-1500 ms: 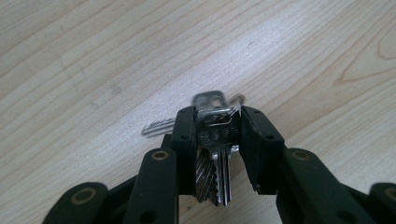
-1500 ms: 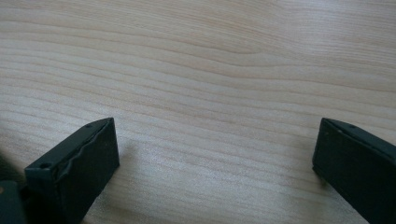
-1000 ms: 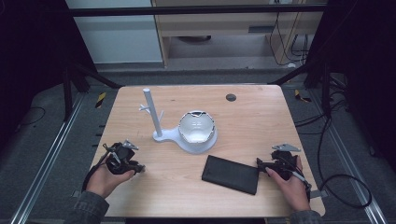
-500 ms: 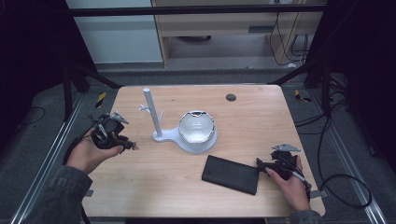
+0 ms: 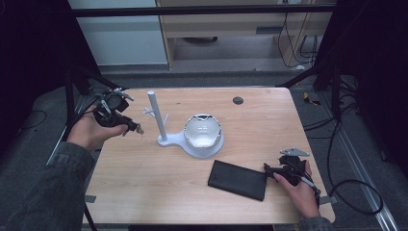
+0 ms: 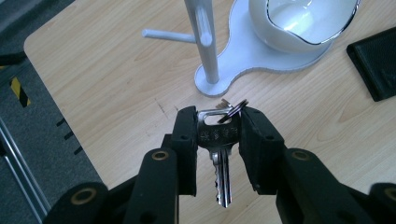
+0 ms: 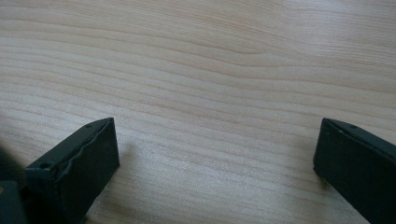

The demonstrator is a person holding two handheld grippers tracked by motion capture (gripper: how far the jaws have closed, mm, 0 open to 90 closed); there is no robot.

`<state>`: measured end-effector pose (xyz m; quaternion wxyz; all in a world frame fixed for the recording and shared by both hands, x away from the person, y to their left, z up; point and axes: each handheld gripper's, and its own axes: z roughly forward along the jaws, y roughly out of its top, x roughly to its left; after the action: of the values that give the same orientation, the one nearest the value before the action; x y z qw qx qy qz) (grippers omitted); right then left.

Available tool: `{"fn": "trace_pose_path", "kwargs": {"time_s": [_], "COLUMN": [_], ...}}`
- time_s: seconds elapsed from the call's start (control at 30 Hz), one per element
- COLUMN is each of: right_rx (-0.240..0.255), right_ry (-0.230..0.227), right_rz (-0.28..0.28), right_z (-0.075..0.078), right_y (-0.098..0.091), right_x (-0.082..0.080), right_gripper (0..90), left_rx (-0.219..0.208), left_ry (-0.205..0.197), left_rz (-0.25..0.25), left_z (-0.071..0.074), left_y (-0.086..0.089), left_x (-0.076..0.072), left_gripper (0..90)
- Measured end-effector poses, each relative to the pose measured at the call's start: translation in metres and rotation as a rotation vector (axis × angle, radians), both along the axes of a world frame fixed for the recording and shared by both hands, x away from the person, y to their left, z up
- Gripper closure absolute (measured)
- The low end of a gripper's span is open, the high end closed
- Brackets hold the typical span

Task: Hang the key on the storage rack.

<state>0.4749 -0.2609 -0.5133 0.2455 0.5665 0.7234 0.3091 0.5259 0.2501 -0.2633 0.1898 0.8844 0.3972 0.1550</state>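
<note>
Key (image 6: 219, 140) clamped in left hand-held gripper (image 6: 217, 140)

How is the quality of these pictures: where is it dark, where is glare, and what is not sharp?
High view: dark surroundings, evenly lit table. Left gripper view: sharp key, glare on the white bowl and its rim. Right gripper view: wood grain fairly clear, near jaws slightly soft, faint shadows beside them.

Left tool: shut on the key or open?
Shut on the key: both pads of the left tool press its head, blade hanging free above the table.
</note>
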Motion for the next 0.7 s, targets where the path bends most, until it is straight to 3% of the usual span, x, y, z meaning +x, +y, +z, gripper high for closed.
{"fn": "trace_pose_path", "kwargs": {"time_s": [0.4,0.7], "right_rx": [-0.004,-0.002], "right_ry": [0.002,0.003], "right_rz": [0.004,0.005], "right_z": [0.000,0.000], "right_y": [0.000,0.000], "right_x": [0.000,0.000], "right_gripper": [0.5,0.5], "left_rx": [0.015,0.020], "left_ry": [0.008,0.017], "left_rz": [0.019,0.033], "left_z": [0.010,0.009], "left_y": [-0.006,-0.007], "left_x": [0.018,0.026], "left_gripper": [68.2,68.2]}}
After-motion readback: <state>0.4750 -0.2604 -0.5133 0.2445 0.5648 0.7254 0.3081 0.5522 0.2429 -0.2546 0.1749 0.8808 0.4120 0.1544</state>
